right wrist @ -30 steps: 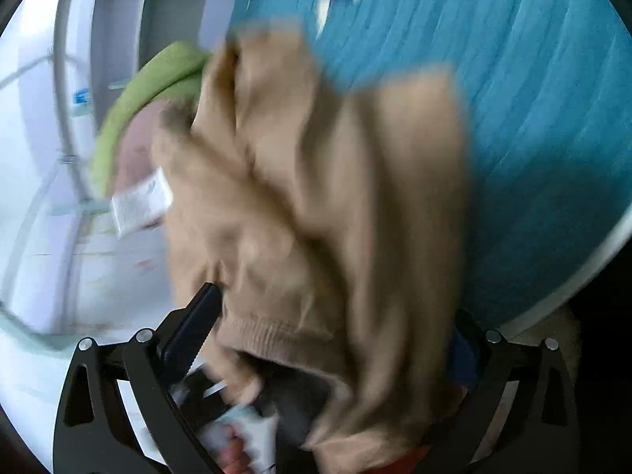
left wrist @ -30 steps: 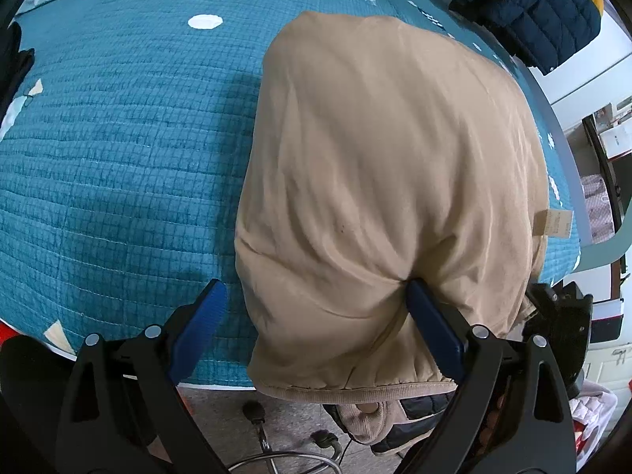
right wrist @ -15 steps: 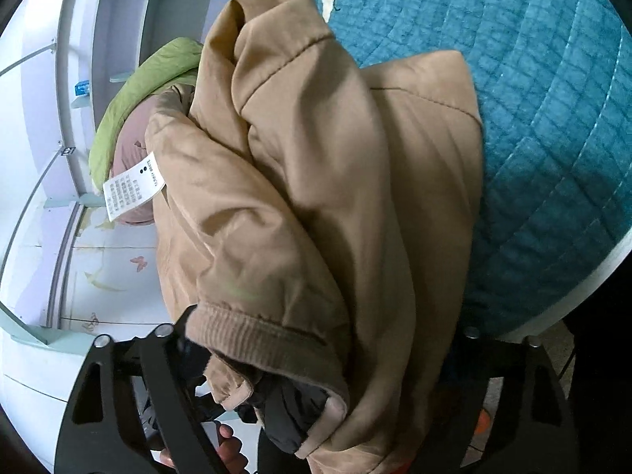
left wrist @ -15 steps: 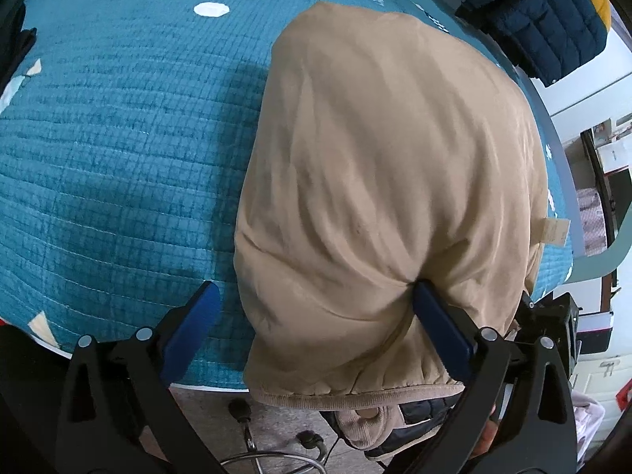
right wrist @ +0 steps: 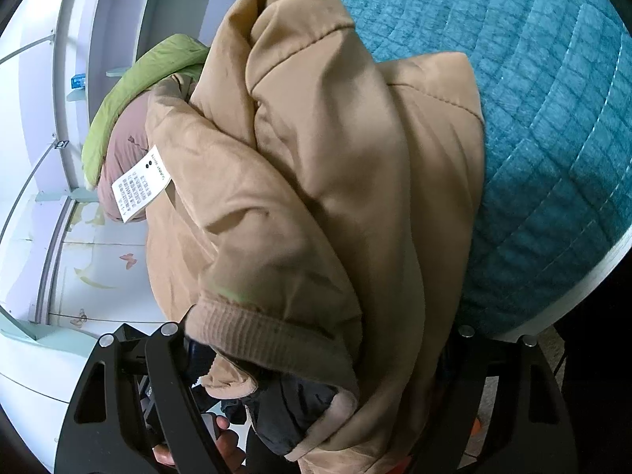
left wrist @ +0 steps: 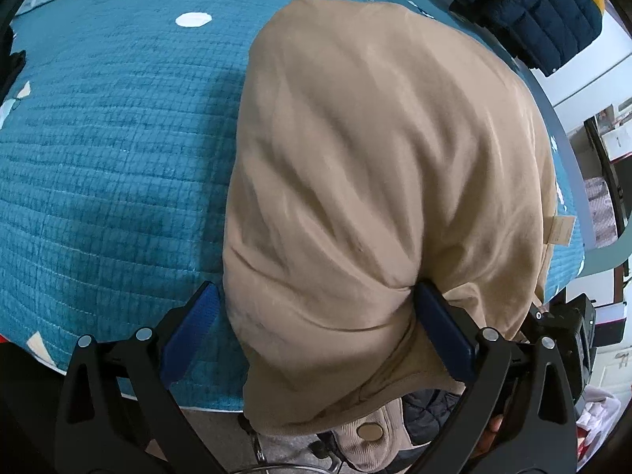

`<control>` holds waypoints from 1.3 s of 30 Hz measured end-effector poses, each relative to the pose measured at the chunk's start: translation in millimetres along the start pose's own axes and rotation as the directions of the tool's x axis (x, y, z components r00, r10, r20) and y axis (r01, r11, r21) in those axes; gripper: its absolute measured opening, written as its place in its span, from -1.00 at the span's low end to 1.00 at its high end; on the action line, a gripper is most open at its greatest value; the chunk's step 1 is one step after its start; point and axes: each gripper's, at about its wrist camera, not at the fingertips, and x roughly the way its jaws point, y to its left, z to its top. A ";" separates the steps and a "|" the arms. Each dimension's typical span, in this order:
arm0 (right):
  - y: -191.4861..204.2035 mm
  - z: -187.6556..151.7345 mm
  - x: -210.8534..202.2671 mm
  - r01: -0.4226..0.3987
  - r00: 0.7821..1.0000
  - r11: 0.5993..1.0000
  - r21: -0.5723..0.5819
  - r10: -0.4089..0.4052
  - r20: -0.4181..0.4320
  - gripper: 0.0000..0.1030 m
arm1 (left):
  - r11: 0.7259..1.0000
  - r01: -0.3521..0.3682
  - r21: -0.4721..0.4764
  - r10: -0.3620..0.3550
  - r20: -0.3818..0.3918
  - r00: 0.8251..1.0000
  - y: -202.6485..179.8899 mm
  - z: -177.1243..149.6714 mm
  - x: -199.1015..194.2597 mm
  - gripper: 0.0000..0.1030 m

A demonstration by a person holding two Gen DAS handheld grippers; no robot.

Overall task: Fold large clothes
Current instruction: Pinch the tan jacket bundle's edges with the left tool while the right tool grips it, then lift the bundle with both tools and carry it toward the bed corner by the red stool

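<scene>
Left fingers (left wrist: pixel 316 331) wide, jacket (left wrist: pixel 379 181) bulging between them; right fingers (right wrist: pixel 316 355) clamp its bunched cuff end. It's folded at bed's (left wrist: pixel 102 150) near edge, overhanging.

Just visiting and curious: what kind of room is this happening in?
Most likely a bedroom: a teal quilted bedspread covers a bed, a tan jacket lies on it, and a navy puffer coat sits nearby.
</scene>
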 end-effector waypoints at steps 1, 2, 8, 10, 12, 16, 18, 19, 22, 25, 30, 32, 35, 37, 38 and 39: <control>0.5 -0.5 0.4 0.001 1.000 1.000 -0.002 -0.001 0.000 0.52 | 1.000 -0.001 0.005 0.001 0.003 1.000 -0.7 0.3 0.4 0.91; 1.4 -1.3 1.2 0.003 1.000 1.000 -0.003 -0.003 0.001 0.52 | 1.000 0.000 0.006 0.000 0.004 1.000 -2.0 0.6 1.1 0.91; 13.5 -4.6 0.9 0.014 1.000 1.000 -0.017 -0.014 0.010 0.29 | 0.999 0.008 0.050 -0.009 0.017 1.000 -8.5 2.4 2.3 0.89; 18.5 -5.4 -0.4 -0.007 1.000 1.000 -0.026 0.008 0.019 0.00 | 0.994 0.052 0.098 -0.055 0.032 0.998 -16.7 3.8 -0.3 0.31; 23.7 -6.2 -0.3 -0.031 0.999 0.999 -0.032 0.032 0.022 -0.26 | 0.990 0.041 0.135 -0.048 0.054 0.997 -27.2 5.4 -4.4 0.14; 35.3 -9.3 -0.3 -0.055 0.998 0.998 -0.039 0.056 0.025 -0.35 | 0.986 0.026 0.167 -0.042 0.092 0.995 -32.4 6.9 -13.1 -0.22; 40.2 -10.8 -0.9 -0.088 0.996 0.996 -0.034 0.089 0.021 -0.41 | 0.986 0.034 0.161 -0.051 0.105 0.993 -28.3 8.6 -19.0 -0.33; 43.6 -11.6 -1.4 -0.108 0.994 0.994 -0.033 0.109 0.017 -0.42 | 0.986 0.034 0.162 -0.053 0.116 0.992 -25.1 8.6 -24.6 -0.39; 58.9 -16.7 1.2 -0.170 0.985 0.985 -0.036 0.170 -0.003 -0.46 | 0.985 0.026 0.171 -0.054 0.163 0.985 -21.9 14.1 -44.5 -0.47; 69.2 -20.5 9.4 -0.246 0.969 0.969 -0.006 0.245 -0.030 -0.47 | 0.985 0.034 0.167 -0.067 0.196 0.978 -14.3 22.6 -64.2 -0.50; 99.8 -30.2 32.5 -0.353 0.931 0.936 0.010 0.352 -0.098 -0.48 | 0.982 0.016 0.190 -0.068 0.269 0.961 3.5 38.1 -111.6 -0.52; 118.1 -36.4 46.5 -0.372 0.920 0.928 0.001 0.369 -0.133 -0.48 | 0.983 0.007 0.182 -0.061 0.294 0.954 15.6 45.0 -132.0 -0.52; 146.7 -45.2 70.2 -0.388 0.907 0.921 -0.024 0.378 -0.187 -0.48 | 0.986 -0.038 0.165 -0.022 0.346 0.938 37.0 52.4 -163.2 -0.52; 169.3 -54.1 90.8 -0.400 0.896 0.915 -0.043 0.381 -0.228 -0.48 | 0.988 -0.064 0.139 0.007 0.381 0.925 59.2 56.7 -186.4 -0.52; 180.2 -58.2 100.9 -0.406 0.890 0.912 -0.052 0.382 -0.247 -0.48 | 0.989 -0.075 0.130 0.018 0.392 0.920 68.2 56.5 -195.5 -0.52; 194.1 -64.0 114.0 -0.411 0.885 0.909 -0.066 0.380 -0.269 -0.48 | 0.989 -0.089 0.118 0.034 0.404 0.914 78.9 58.1 -204.8 -0.52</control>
